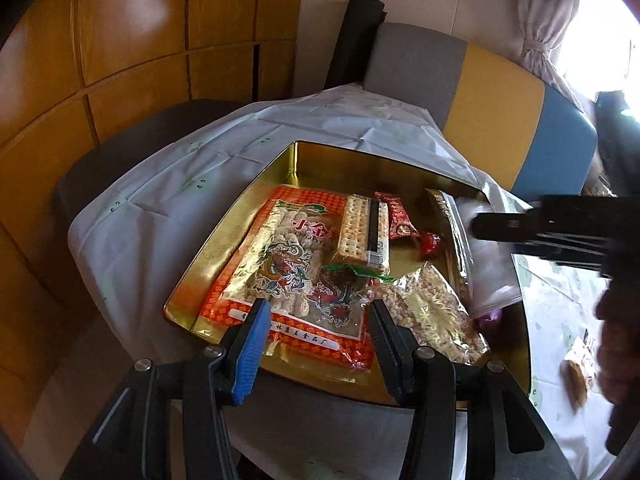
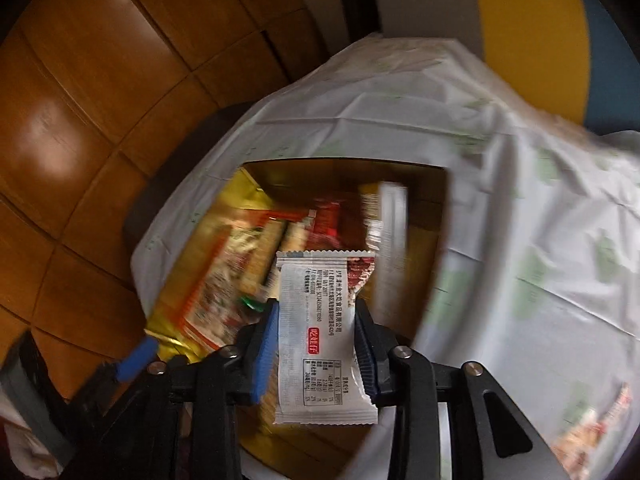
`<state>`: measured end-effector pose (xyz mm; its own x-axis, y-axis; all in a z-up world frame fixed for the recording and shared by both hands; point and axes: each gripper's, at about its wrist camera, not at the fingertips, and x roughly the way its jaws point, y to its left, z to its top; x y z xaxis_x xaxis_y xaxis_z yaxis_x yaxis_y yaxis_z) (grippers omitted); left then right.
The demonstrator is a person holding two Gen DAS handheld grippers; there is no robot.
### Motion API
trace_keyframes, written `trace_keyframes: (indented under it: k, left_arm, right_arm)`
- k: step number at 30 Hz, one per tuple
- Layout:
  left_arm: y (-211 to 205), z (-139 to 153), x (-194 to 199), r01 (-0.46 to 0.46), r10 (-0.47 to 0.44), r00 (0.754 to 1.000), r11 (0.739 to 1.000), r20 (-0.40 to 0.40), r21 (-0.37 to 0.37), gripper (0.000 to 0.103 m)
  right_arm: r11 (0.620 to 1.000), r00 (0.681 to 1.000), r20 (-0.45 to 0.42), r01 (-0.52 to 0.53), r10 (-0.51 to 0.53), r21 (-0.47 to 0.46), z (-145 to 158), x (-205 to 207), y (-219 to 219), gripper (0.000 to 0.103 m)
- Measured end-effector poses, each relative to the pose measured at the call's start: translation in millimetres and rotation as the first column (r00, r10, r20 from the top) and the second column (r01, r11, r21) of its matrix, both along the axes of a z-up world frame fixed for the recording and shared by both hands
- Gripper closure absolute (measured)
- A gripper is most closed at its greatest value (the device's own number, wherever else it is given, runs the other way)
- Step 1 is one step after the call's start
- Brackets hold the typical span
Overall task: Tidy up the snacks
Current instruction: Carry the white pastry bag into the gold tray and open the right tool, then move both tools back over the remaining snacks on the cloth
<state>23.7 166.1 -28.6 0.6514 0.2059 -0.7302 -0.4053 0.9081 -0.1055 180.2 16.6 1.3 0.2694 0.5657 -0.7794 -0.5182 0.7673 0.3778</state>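
Tin: shallow gold metal tin (image 1: 224,240) on the white cloth, already crowded with snacks.
Left gripper (image 1: 316,340): jaws apart, empty, over the orange dragon-print bag (image 1: 280,264).
Right gripper (image 2: 316,344): pads flank the white printed sachet (image 2: 320,332); whether they press it is unclear, so lower it into the bare corner.

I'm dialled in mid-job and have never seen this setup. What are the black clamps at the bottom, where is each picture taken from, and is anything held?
There is no robot: a person holds tongs in each hand, each with a camera looking along its fingers. In the left view the left tongs stand open and empty over a gold tin on a white tablecloth. The tin holds an orange snack bag, a cracker pack and more. In the right view the right tongs have a white snack packet between their fingers above the tin.
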Motion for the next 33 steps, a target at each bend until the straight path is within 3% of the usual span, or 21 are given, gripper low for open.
trace_keyframes:
  k: [4,10,16,23,33]
  left_arm:
    - [1,-3,1,0.002,-0.002,1.0,1.0,-0.006,-0.008,0.052]
    - [-3,-4,2,0.011,-0.011,1.0,1.0,-0.012,-0.002,0.052]
    - [-13,-1,1,0.043,-0.043,0.999,0.999,-0.008,0.016,0.052]
    - [-26,3,0,0.084,-0.084,0.996,0.996,0.002,0.034,0.052]
    - [-51,7,-2,0.158,-0.158,0.987,0.985,-0.003,0.063,0.052]
  right_arm:
    - [0.999,0.999,-0.048,0.012,-0.014,-0.037,-16,6,17,0.062]
    - [0.998,0.999,-0.031,0.035,-0.037,-0.045,-25,1,7,0.062]
    - [0.996,0.997,0.032,0.069,-0.067,-0.055,-13,-14,-15,0.062]
    - [0.991,0.988,0.119,0.104,-0.094,-0.08,4,-33,-54,0.062]
    - [0.962,0.968,0.128,0.233,-0.215,-0.144,-4,-44,-151,0.062]
